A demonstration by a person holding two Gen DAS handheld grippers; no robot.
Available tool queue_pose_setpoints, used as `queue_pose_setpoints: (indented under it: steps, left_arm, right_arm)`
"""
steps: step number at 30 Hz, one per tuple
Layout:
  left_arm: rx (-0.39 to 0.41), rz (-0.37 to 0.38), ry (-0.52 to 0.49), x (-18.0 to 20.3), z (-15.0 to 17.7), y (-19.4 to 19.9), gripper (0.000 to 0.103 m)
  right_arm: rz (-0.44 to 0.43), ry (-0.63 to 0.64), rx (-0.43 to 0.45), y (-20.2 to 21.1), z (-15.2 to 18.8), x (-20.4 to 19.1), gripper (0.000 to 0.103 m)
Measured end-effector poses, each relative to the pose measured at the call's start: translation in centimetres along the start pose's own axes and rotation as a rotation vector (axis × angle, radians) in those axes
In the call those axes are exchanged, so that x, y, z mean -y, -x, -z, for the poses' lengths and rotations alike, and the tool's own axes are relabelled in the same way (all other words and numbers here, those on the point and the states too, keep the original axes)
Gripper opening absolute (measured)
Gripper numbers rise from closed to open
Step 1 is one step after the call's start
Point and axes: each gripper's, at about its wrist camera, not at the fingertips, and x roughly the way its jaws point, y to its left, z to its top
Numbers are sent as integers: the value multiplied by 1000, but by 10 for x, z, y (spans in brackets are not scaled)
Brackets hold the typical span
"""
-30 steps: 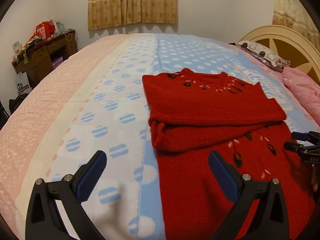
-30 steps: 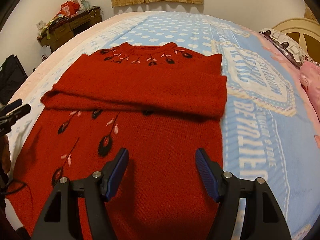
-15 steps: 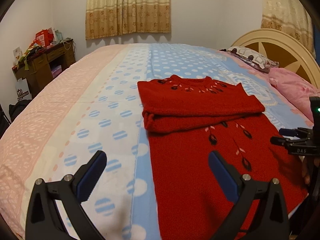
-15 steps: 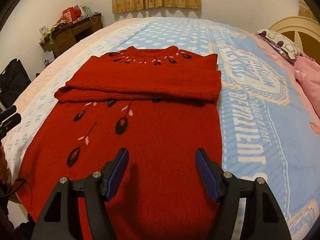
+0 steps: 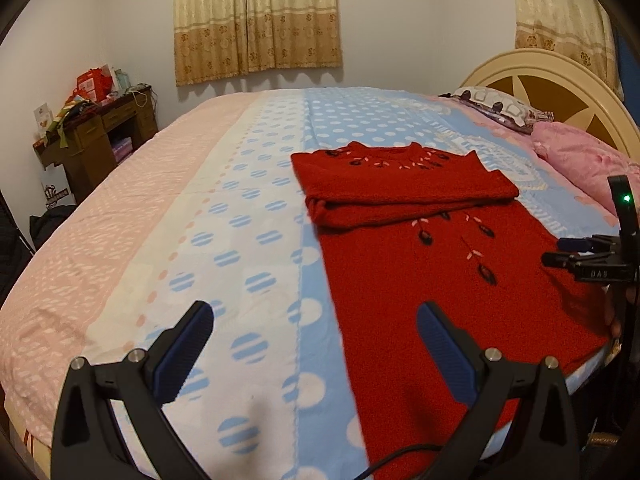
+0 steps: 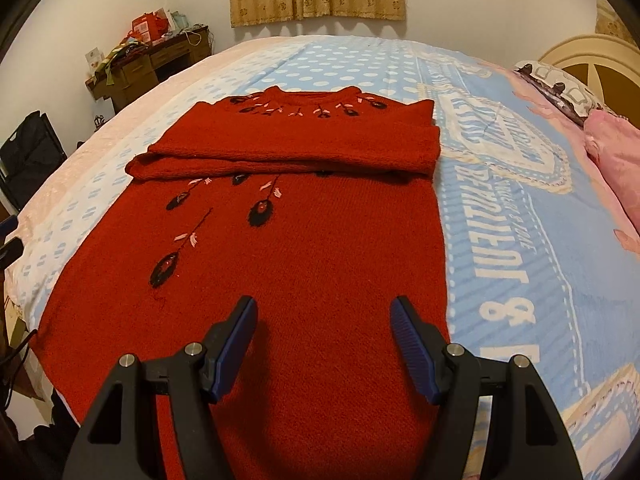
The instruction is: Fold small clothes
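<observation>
**Across the bed, a red sweater lies half folded, both grippers empty**

Across most of both views spreads the bed [image 5: 168, 240], covered by a blanket of pink, white and blue bands with dots. On it lies the red sweater [image 6: 304, 248], flat, its sleeves folded across the chest in a thick band just below the embroidered neckline; its hem reaches the near edge of the mattress at the bottom of the right wrist frame. At the upper right of the left wrist frame stands a cream headboard [image 5: 536, 80], with a pink pillow [image 5: 580, 160] below it. A wooden desk [image 5: 100, 136] piled with clutter sits at the left, beige curtains [image 5: 256, 20] at the top.

The left gripper [image 5: 316, 320] hovers over the blanket and the sweater's left edge, fingers apart and empty. The right gripper [image 6: 324, 312] hangs above the sweater's lower body, fingers apart, nothing between them.
</observation>
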Motion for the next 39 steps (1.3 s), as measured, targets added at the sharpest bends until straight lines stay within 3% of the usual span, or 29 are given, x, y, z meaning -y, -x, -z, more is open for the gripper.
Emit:
queue_pose_setpoints:
  steps: [10, 22, 29, 34, 38, 39]
  left_arm:
    - [-48, 13, 1, 8, 25, 1, 103]
    - [-122, 109, -22, 40, 51, -1, 103]
    - [-162, 131, 8, 41, 59, -10, 103]
    - [-194, 182, 48, 35, 61, -13, 97]
    - [-189, 209, 28, 41, 61, -9, 90]
    - [-188, 208, 19, 42, 61, -9, 88]
  right_arm:
    - [9, -16, 19, 18, 18, 4, 70]
    - [28, -67, 33, 51, 50, 19, 70]
    - [7, -172, 39, 74, 71, 44, 70]
    - [-63, -251, 18, 78, 85, 53, 70]
    - [-74, -224, 15, 84, 94, 45, 69]
    - [-80, -222, 14, 86, 97, 43, 65]
